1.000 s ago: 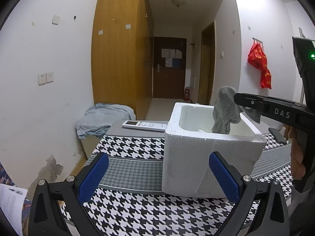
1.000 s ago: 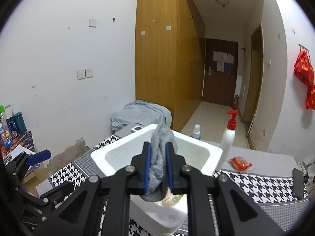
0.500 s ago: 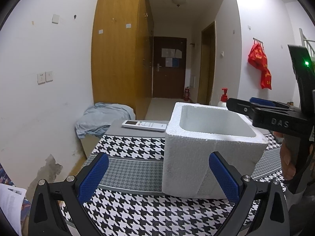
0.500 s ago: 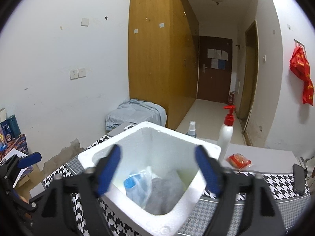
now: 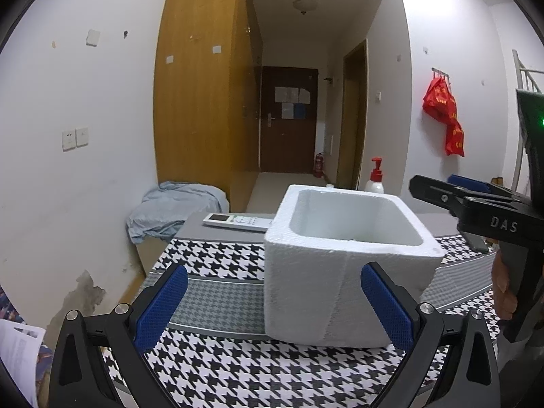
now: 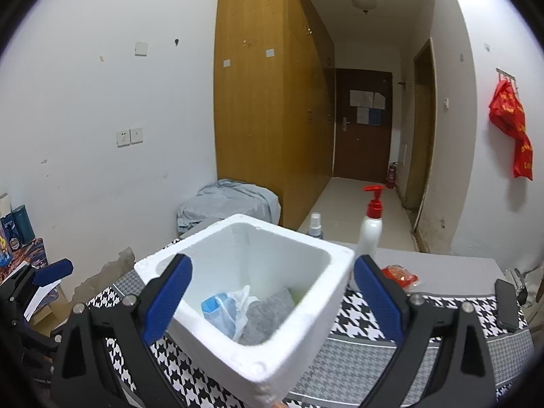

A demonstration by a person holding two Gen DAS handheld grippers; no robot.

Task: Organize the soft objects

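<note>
Our right gripper hovers over the near corner of a white foam box, tilted slightly downward; its jaws have just been opening and now stand wide with nothing between them. Below, a grey cloth lies inside the box beside a bagged blue item. Our left gripper is level with the box's side wall, jaws wide apart and empty. The box sits on a houndstooth cloth, a pump bottle just behind it.
</note>
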